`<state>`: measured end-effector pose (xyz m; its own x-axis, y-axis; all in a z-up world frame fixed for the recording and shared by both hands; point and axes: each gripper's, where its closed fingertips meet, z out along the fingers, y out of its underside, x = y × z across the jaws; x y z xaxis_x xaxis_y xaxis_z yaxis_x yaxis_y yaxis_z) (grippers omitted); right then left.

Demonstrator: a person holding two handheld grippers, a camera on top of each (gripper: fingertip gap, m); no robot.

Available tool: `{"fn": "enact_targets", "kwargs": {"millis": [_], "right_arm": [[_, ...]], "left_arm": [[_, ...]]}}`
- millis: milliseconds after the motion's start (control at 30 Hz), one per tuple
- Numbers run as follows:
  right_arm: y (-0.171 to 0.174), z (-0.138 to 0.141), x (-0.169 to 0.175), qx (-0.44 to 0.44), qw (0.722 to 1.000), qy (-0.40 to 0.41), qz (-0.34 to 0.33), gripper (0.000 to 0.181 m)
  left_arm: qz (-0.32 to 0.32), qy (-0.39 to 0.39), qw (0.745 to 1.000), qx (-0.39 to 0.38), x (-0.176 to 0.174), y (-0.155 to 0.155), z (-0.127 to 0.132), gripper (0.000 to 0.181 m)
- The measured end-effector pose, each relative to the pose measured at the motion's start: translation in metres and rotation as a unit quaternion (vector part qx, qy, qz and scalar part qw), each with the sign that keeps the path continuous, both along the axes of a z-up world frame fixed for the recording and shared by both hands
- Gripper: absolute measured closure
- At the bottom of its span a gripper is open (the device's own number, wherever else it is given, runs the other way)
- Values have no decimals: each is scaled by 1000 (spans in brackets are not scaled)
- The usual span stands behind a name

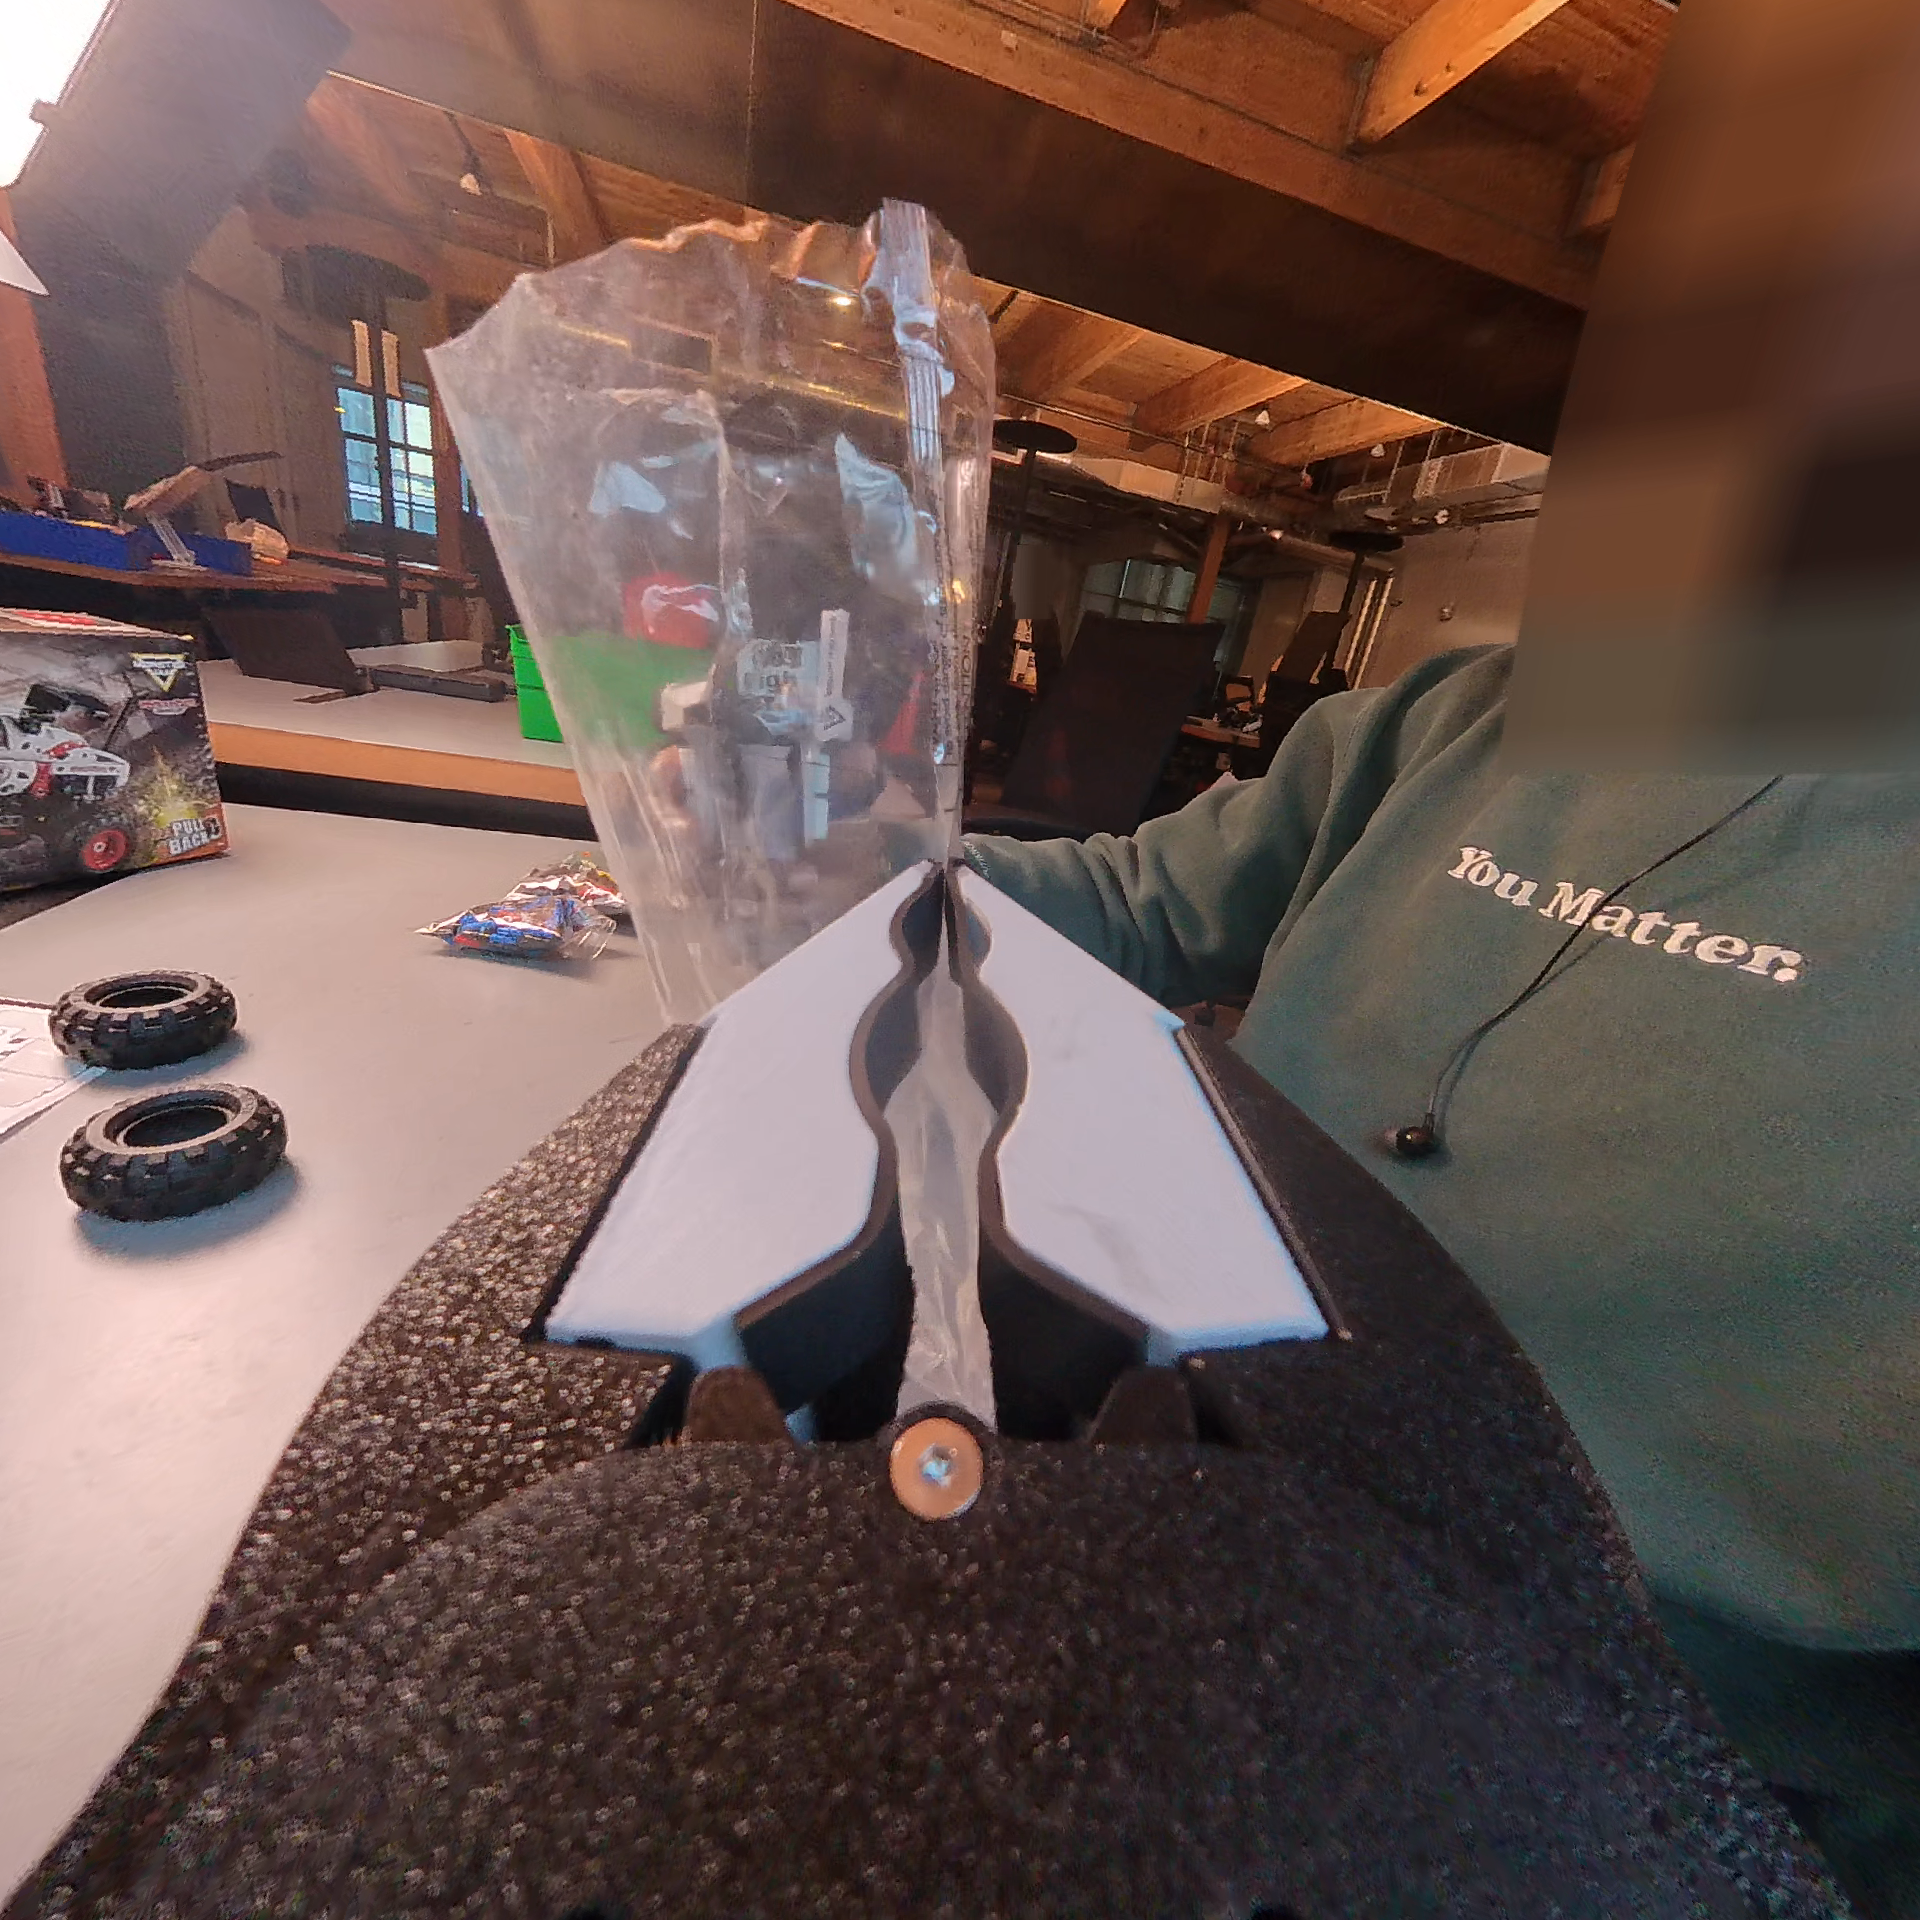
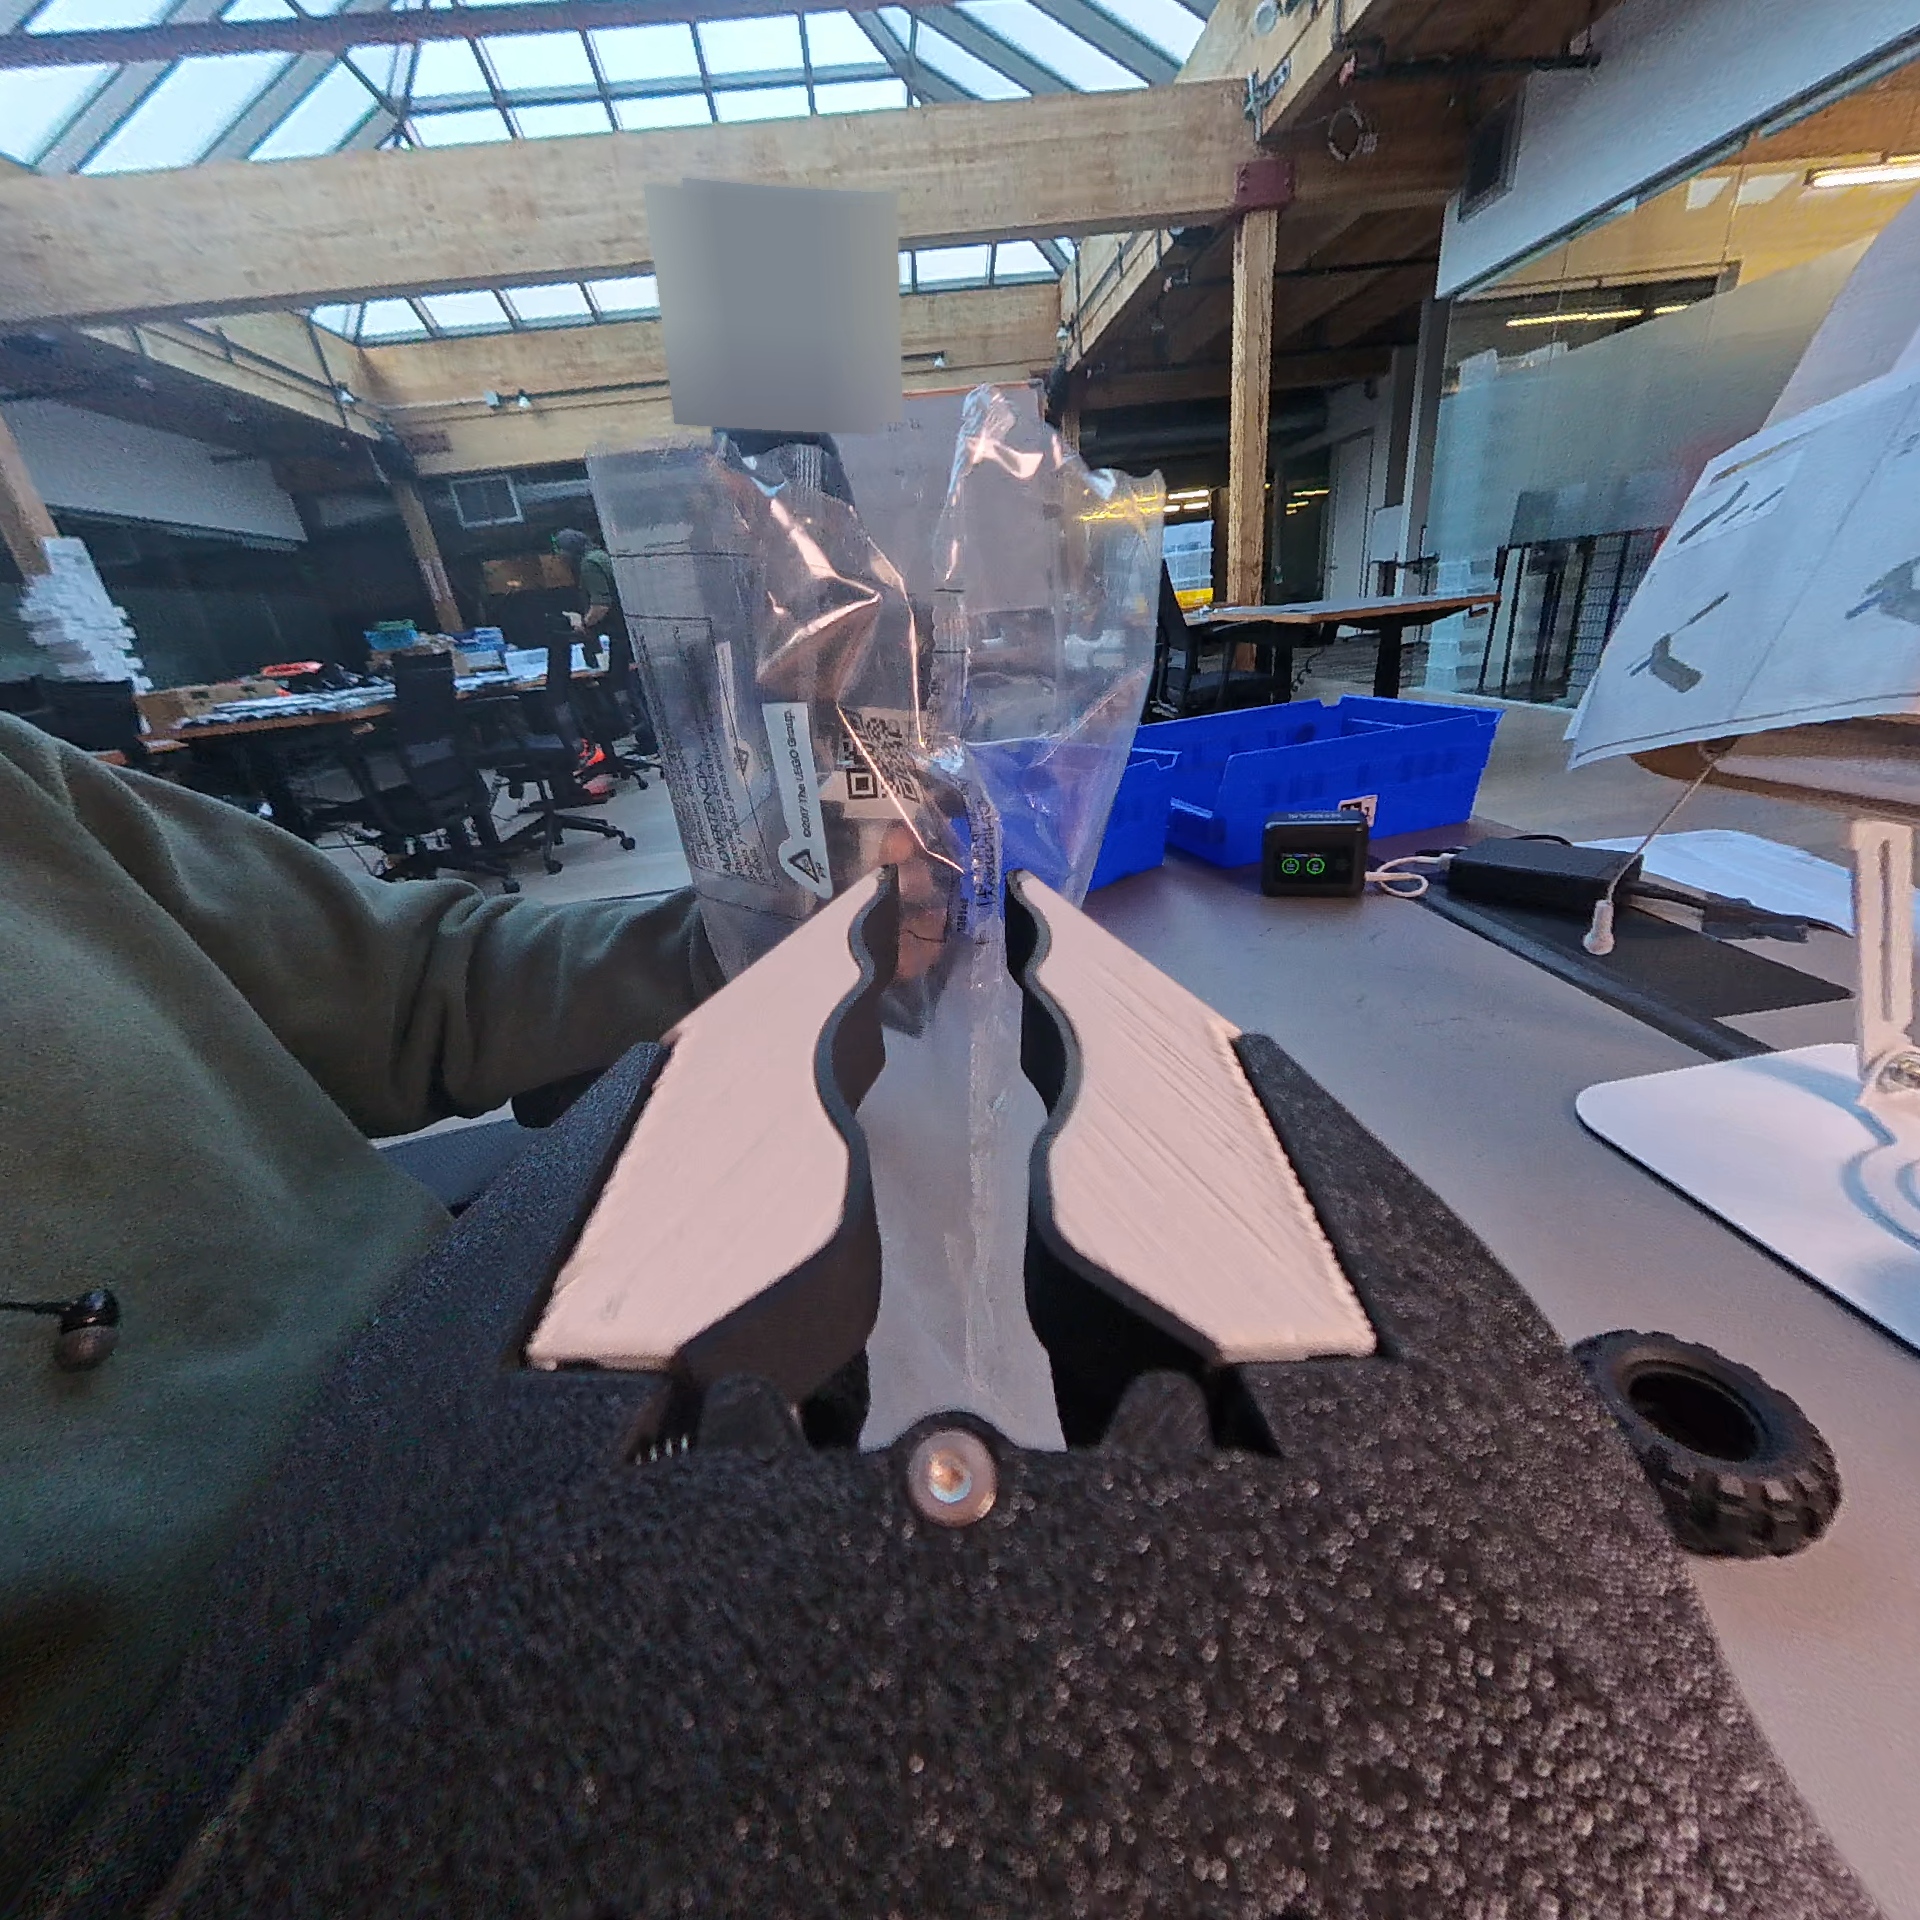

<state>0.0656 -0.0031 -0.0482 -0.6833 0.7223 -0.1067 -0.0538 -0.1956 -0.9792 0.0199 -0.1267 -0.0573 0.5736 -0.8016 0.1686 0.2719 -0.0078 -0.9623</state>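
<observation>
- Left gripper [image 1: 948,883]: jaws pressed together at the tips, pinching the lower edge of a clear plastic bag [image 1: 727,540]. The bag stands upright above the jaws, held off the worktop [image 1: 312,1195].
- Right gripper [image 2: 951,894]: jaws stand slightly apart, a narrow gap showing along their length. The same bag [image 2: 831,644] runs between them; whether the tips bear on the film cannot be told.
- Bag, handling judgement: thin, crinkled film, very light, limp and slick. It appears nearly empty, though its contents cannot be made out through the reflections. It is likely to slip or tear under a sharp pull; the crimped seam strip [image 1: 920,343] along its right edge looks the firmest place to take hold.
- Near left of the worktop, left wrist view: two black knobbly tyres [image 1: 171,1148], apart from each other; a third tyre [image 2: 1709,1444] lies just right of the right gripper.
- Middle distance: a small sealed bag of coloured parts [image 1: 525,920] behind the left gripper; a printed toy carton [image 1: 99,748] at far left.
- Far right, right wrist view: a white stand base [image 2: 1756,1153], a small black device with a lit screen [image 2: 1314,854], blue bins [image 2: 1351,769].
- A person's green sleeve [image 2: 312,935] shows in both views.
</observation>
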Motion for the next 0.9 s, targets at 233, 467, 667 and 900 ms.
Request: {"fn": "enact_targets", "kwargs": {"millis": [233,467,667,900], "right_arm": [[-8,-12,-3,12,1000,-21,19,181],[22,22,26,-12,998,59,-4,181],[10,18,14,22,997,58,-40,169],[-21,4,5,48,999,9,18,118]], "left_arm": [[-15,5,1000,1,5,-4,1,181],[65,-8,998,24,-38,-10,13,181],[38,-1,999,20,-25,-9,10,181],[-21,12,1000,16,2,-14,9,181]]}}
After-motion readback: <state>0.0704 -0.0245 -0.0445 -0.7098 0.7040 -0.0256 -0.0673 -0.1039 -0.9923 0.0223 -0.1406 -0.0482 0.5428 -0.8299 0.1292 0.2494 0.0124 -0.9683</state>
